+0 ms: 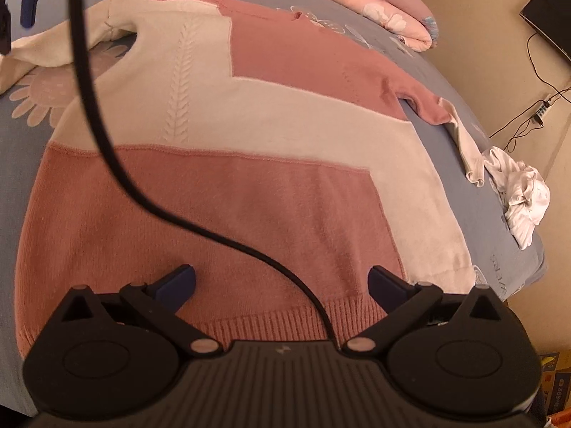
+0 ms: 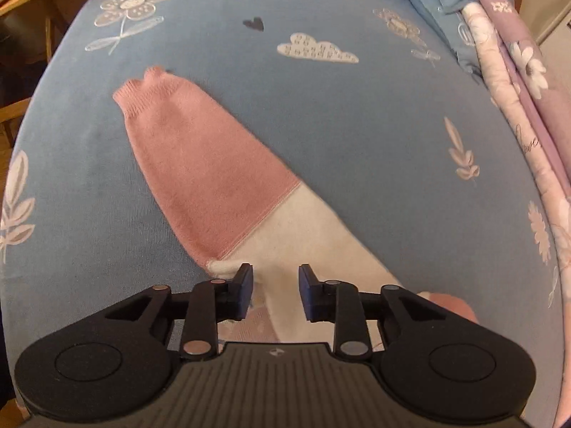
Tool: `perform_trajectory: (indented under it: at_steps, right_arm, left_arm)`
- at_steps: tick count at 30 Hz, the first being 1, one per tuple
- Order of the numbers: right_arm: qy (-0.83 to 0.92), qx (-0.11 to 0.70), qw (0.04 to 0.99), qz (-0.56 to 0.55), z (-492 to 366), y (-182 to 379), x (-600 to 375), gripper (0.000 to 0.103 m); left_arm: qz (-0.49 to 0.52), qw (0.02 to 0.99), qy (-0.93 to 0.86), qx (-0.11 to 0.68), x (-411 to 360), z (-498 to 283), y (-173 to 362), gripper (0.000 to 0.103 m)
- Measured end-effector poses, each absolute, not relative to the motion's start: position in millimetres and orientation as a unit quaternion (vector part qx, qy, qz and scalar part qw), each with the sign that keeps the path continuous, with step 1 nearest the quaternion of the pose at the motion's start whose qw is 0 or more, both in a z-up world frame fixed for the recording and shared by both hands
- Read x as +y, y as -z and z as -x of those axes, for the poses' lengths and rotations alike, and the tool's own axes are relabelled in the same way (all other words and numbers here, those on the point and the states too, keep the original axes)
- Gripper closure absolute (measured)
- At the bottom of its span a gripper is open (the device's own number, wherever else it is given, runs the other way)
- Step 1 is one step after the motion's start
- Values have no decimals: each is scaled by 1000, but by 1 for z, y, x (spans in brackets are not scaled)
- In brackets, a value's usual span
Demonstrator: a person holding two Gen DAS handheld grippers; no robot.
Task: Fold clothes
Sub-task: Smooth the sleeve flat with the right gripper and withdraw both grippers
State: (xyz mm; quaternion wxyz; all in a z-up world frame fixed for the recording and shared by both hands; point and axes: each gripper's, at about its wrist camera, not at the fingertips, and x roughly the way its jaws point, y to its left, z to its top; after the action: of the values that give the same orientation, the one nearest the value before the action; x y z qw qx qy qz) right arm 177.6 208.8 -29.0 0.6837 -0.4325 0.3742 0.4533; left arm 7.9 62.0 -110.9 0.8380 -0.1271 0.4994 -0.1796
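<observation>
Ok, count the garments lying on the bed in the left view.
2: the pink-and-cream sweater spread flat mid-bed, and a crumpled white garment at the bed's right edge. Others may be hidden.

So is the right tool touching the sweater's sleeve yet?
Cannot tell. In the right wrist view the right tool is open with the sleeve running between its fingers, but neither contact nor a gap shows plainly.
</observation>
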Motion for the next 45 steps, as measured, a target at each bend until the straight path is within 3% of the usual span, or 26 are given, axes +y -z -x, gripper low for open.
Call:
perform_trajectory:
  at_steps: [5, 12, 16, 20, 22, 23, 24, 26, 27, 28, 37, 41, 42, 45]
  right_arm:
    - [-439, 341, 694, 458, -217, 7, 220, 62]
    - [-456, 376, 583, 558, -244, 75, 250, 62]
    - [-462, 393, 562, 562, -253, 98, 259, 61]
    - [-463, 399, 557, 562, -263, 108, 262, 43]
    - [-459, 418, 562, 547, -269, 109, 261, 44]
    - [-456, 430, 565, 536, -271, 110, 261, 48]
    - [-457, 444, 564, 525, -273, 110, 261, 65]
    - [-460, 443, 560, 528, -267, 111, 261, 73]
    - [-459, 432, 560, 538, -261, 111, 262, 88]
    - [-456, 421, 564, 545, -256, 111, 265, 93]
    - [-413, 388, 645, 512, -270, 110, 291, 93]
    - [-402, 381, 658, 509, -264, 123, 284, 86]
    - [-404, 382, 661, 505, -261, 117, 281, 77]
    - [-416, 378, 671, 484, -250, 81, 263, 72]
  left_arm:
    - [130, 842, 185, 490, 63, -8, 112, 1]
    - [121, 852, 196, 471, 62, -5, 115, 1]
    - [105, 856, 200, 465, 58, -5, 115, 1]
    - [114, 855, 206, 461, 60, -6, 116, 1]
    - [128, 853, 208, 461, 64, -8, 116, 1]
    - [133, 852, 209, 461, 65, -8, 117, 1]
    - [138, 851, 209, 461, 66, -9, 117, 1]
    - [147, 850, 209, 461, 67, -9, 118, 1]
    - [151, 849, 210, 461, 68, -10, 118, 1]
    - [156, 848, 210, 461, 69, -10, 118, 1]
    - [195, 840, 212, 460, 77, -13, 121, 1]
    - [193, 840, 212, 459, 75, -13, 121, 1]
    - [193, 841, 213, 459, 75, -13, 121, 1]
    - [195, 840, 215, 458, 75, -14, 121, 1]
